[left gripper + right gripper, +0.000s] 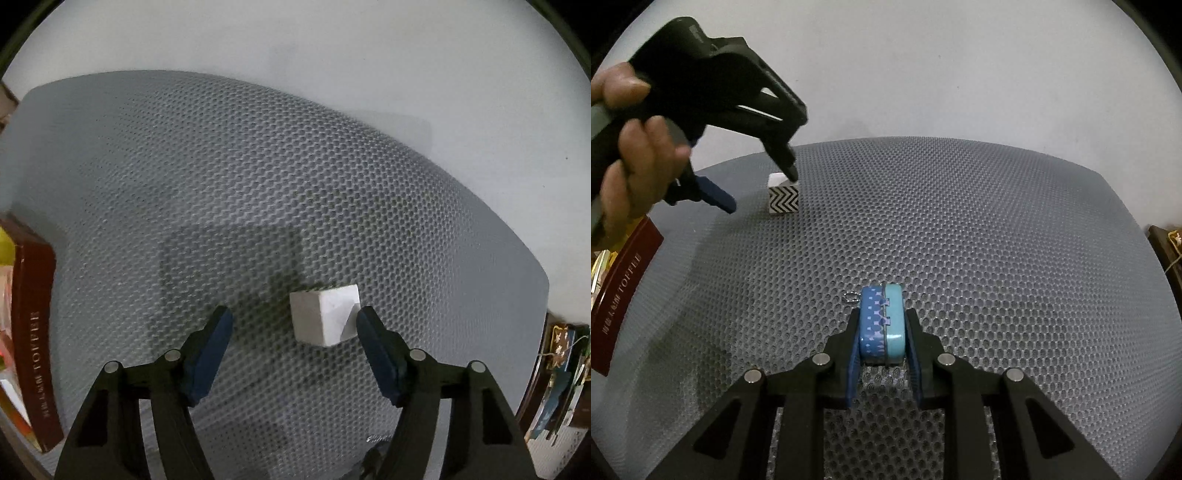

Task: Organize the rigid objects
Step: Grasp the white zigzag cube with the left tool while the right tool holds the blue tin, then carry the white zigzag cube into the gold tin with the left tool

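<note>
Grey honeycomb mat [960, 221]. Left gripper [295, 317] half open, white cube [325, 314] between jaws, off-centre by one pad: centre before closing. Right gripper [882, 325] clamped on blue tin [882, 325].

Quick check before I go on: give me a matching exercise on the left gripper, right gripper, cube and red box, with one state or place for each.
Things:
1. left gripper
2. right gripper
3. cube
4. red box

States or places:
A. lies at the mat's left edge
B. shut on the blue tin
C. open, fingers either side of the cube
D. stands on the mat, zigzag side showing in the right wrist view

Pairs: 1-C, 2-B, 3-D, 4-A
</note>
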